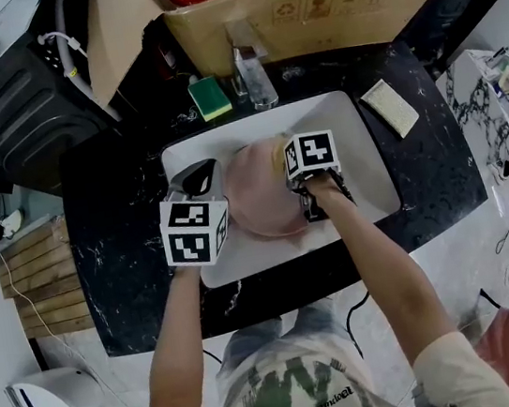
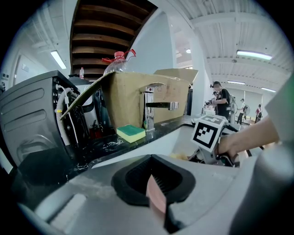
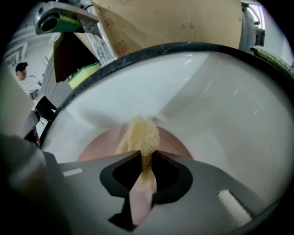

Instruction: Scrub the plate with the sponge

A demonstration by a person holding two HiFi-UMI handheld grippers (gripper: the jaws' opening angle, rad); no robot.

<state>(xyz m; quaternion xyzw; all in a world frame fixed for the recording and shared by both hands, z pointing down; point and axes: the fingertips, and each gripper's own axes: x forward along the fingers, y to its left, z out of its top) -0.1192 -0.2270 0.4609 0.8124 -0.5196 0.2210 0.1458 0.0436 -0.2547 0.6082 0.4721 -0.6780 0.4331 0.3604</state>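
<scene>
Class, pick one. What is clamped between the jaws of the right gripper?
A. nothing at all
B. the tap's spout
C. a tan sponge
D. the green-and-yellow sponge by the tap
C: the right gripper view shows the right gripper with its jaws shut on a tan sponge, which lies against the pink plate in the white sink.

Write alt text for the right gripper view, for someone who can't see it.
The right gripper is shut on a tan sponge held against a pink plate in a white sink. A cardboard box stands behind.
</scene>
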